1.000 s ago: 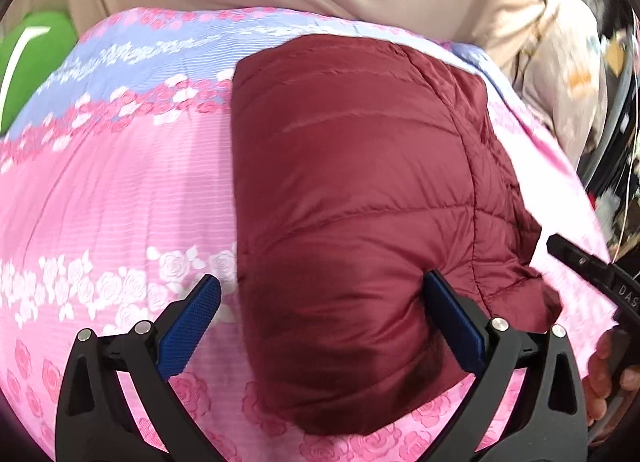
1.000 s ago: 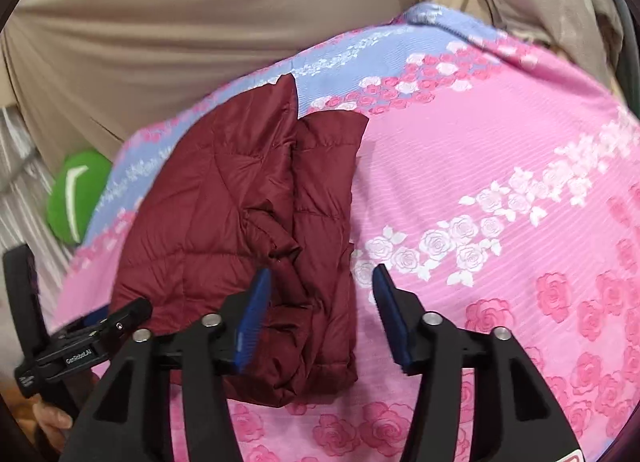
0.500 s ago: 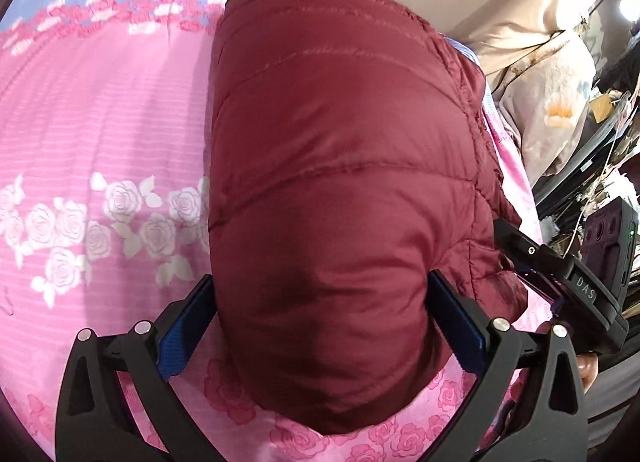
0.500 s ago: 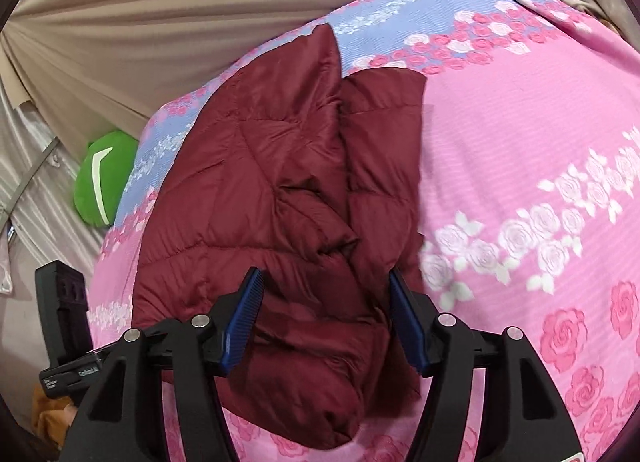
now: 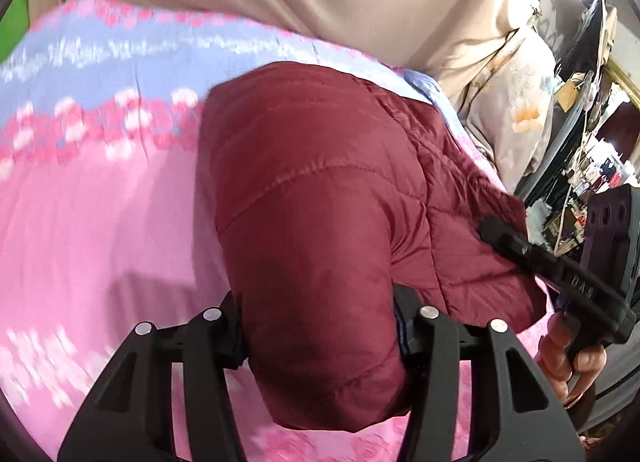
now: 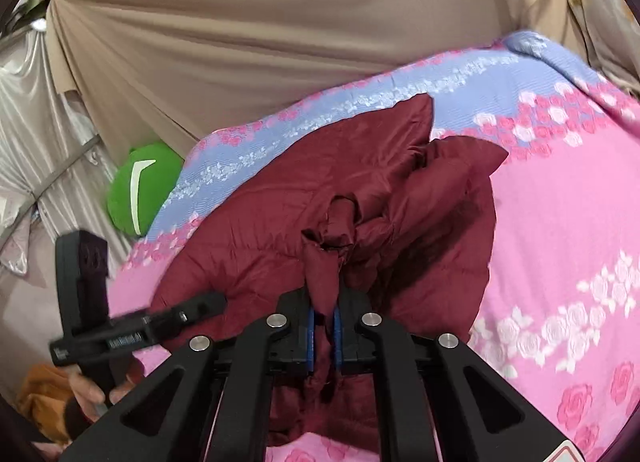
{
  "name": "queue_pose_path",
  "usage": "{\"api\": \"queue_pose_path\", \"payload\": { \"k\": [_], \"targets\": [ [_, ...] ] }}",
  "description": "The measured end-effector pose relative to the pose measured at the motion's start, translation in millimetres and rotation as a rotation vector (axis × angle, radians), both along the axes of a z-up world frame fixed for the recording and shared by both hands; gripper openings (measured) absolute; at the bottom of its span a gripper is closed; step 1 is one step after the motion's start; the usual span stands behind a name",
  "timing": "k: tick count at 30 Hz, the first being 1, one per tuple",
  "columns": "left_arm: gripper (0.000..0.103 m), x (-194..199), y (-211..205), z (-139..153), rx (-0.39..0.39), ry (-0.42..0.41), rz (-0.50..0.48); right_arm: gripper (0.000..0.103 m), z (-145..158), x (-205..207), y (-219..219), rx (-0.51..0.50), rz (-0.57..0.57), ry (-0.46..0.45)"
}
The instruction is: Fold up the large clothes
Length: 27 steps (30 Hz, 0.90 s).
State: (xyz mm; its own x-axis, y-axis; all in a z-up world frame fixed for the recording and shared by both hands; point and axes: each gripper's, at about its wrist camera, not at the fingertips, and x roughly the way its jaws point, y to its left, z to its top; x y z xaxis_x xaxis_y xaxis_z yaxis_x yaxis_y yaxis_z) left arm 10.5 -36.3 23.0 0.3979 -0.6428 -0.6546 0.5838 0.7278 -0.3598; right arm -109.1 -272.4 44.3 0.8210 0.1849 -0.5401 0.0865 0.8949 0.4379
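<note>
While a wide beige drape [image 6: 256, 33] hangs as a backdrop, the floral bedspread [image 5: 88, 205], pink with a lavender band along its far edge, covers the whole working surface in both wrist views. On it lies the maroon puffer jacket [image 5: 320, 189], a quilted garment folded into a thick bundle, set toward the far side of the bedspread and reaching up to the lavender band. In the right wrist view its upper layers stand in loose peaks and one gathered ridge of cloth rises toward the camera.

Beyond the bed's far left corner sits a round green cushion [image 6: 140, 187] with a white stripe, beside pale silvery curtains.

The left gripper [image 5: 320, 336] straddles the near rounded end of the jacket; its jaws are closing, and both fingers already press into the padded bulk from either side, denting it. The right gripper [image 6: 324, 320] is closing too, its blue pads nearly together with only a thin pinch of the jacket's cloth clamped between them.

Each gripper shows in the other's view, held by a hand [image 5: 568, 358] at the picture's edge. Clutter at the far right of the left view is too blurred to identify.
</note>
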Motion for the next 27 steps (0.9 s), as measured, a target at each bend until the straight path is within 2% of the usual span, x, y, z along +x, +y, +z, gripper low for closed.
{"api": "queue_pose_path", "payload": {
  "k": [2,4,6,8,9,10,11,12,14,16,17,20,24,27],
  "targets": [
    [0.054,6,-4,-20,0.048,0.028,0.007,0.007,-27,12,-3,0.001,-0.023,0.071],
    [0.069,7,-5,-45,0.087,0.065,0.030,0.012,-70,23,-15,0.082,-0.031,0.172],
    [0.071,3,0,-53,0.069,0.087,0.039,0.012,-82,18,-26,0.179,-0.023,0.172],
    [0.072,-3,6,-46,0.070,0.083,0.054,0.019,-80,10,-30,0.208,-0.018,0.175],
    [0.072,-7,12,-40,0.080,0.058,0.060,0.021,-76,6,-31,0.206,-0.024,0.176],
    [0.076,-12,13,-31,0.096,0.017,0.064,0.028,-73,4,-31,0.203,-0.027,0.173],
    [0.079,-21,14,-19,0.120,-0.051,0.061,0.032,-69,0,-32,0.198,-0.030,0.167],
    [0.091,-30,13,-8,0.133,-0.108,0.045,0.033,-68,-2,-33,0.196,-0.032,0.164],
    [0.096,-45,6,11,0.137,-0.196,-0.014,0.037,-69,0,-36,0.223,-0.018,0.166],
    [0.097,-58,-4,17,0.138,-0.233,-0.091,0.037,-76,5,-39,0.257,-0.010,0.180],
    [0.097,-66,-15,19,0.149,-0.261,-0.144,0.032,-79,8,-41,0.289,-0.004,0.188],
    [0.097,-80,-39,10,0.190,-0.294,-0.222,0.015,-78,8,-44,0.340,0.014,0.172],
    [0.097,-97,-74,-13,0.225,-0.267,-0.331,0.010,-60,-1,-49,0.339,0.008,0.122],
    [0.096,-100,-91,-23,0.245,-0.282,-0.330,0.010,-55,-6,-53,0.336,0.009,0.107]
  ]
}}
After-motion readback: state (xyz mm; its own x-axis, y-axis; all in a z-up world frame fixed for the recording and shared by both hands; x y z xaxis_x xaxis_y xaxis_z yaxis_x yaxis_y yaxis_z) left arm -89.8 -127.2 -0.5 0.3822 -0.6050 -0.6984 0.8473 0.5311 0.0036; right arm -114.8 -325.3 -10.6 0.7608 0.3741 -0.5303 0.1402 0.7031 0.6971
